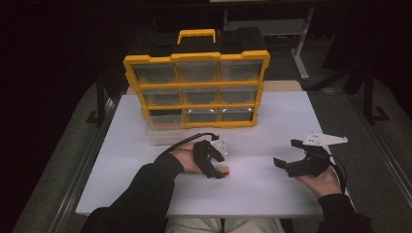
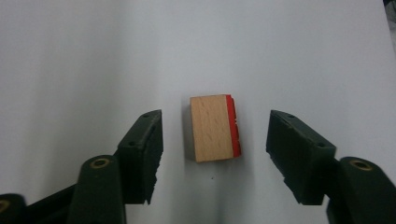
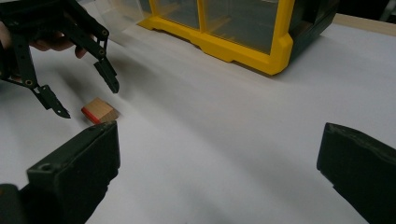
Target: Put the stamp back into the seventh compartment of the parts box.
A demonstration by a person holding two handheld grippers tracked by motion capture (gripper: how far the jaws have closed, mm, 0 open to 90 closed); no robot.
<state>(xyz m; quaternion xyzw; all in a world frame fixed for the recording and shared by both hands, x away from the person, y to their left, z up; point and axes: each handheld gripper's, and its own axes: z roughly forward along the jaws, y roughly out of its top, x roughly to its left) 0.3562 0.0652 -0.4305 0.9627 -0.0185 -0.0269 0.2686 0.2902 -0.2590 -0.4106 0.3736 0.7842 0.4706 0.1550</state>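
Wooden block [image 2: 212, 127] w/ a red layer on one side lies flat on the white table [image 1: 272, 121], in the near-centre part, just in front of the left gripper [image 1: 217, 165]. In the left gripper view the block sits between the two black jaws, which stand wide apart w/ clear gaps on both sides, so nothing is gripped. In the right gripper view the same block [image 3: 99, 111] shows just below that gripper's spread tips, apart from them.

Right gripper [image 1: 287, 154] is held over the table's right part, well apart from the block, jaws spread wide and holding nothing.

Yellow drawer organiser [image 1: 196, 89] stands upright at the far side, approx. centre-left, w/ clear drawers. A clear drawer [image 1: 163, 133] seems to lie on the table just in front of its lower-left corner; dim light, hard to be sure.
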